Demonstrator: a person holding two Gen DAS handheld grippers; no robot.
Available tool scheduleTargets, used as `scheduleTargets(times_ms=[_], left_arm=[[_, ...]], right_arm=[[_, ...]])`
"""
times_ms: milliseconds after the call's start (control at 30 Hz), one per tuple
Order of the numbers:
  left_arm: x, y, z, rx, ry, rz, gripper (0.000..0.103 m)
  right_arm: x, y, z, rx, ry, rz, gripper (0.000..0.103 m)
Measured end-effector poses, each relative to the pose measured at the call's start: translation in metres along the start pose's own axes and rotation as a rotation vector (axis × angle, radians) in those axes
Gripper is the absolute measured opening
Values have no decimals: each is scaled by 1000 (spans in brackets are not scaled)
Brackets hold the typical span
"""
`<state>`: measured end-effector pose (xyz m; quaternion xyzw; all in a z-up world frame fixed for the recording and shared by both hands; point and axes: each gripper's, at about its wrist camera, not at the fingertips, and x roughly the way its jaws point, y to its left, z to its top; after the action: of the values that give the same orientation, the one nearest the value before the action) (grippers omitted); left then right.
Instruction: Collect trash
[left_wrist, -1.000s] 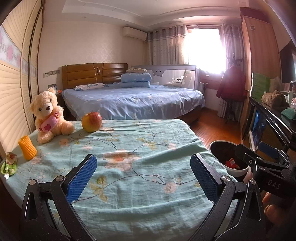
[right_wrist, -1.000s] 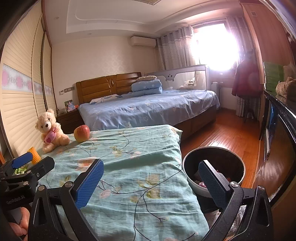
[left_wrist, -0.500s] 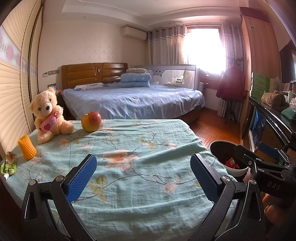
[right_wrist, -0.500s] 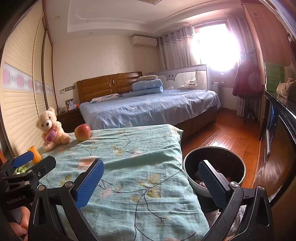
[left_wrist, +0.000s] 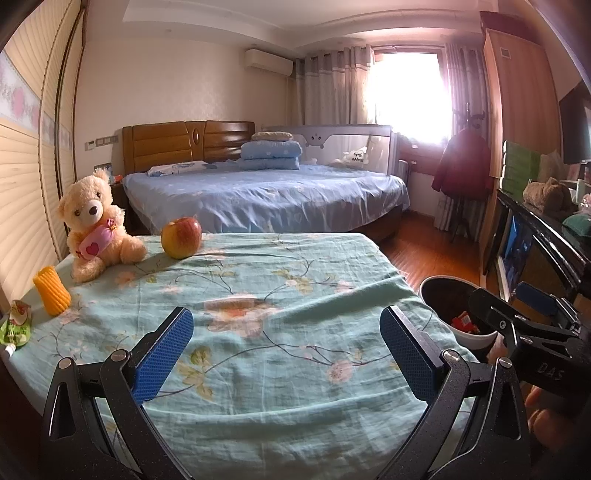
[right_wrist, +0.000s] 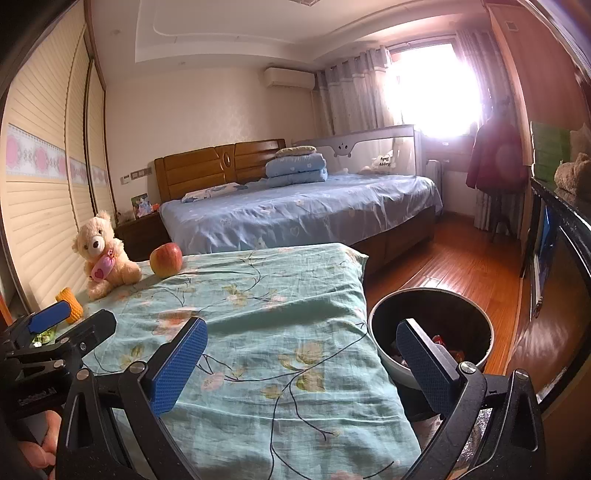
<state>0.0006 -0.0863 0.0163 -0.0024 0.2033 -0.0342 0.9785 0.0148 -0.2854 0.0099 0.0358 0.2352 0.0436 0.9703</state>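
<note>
The left claw (left_wrist: 284, 354) gapes empty over the floral sheet (left_wrist: 266, 295); a green wrapper (left_wrist: 14, 326) lies beside the orange corn toy (left_wrist: 51, 290)

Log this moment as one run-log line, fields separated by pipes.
left gripper open, empty | right gripper open, empty | green wrapper on floral sheet, uncollected | bin holds trash

"DAS" on the right gripper (left_wrist: 546, 365) body, other lettering too blurred to read
</note>
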Motion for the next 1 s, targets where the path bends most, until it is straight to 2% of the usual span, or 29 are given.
scheduleTargets(times_ms=[1000], left_arm=[[20, 7, -5, -10, 43, -4, 103]], right_arm=[[13, -5, -3, 6, 38, 17, 103]])
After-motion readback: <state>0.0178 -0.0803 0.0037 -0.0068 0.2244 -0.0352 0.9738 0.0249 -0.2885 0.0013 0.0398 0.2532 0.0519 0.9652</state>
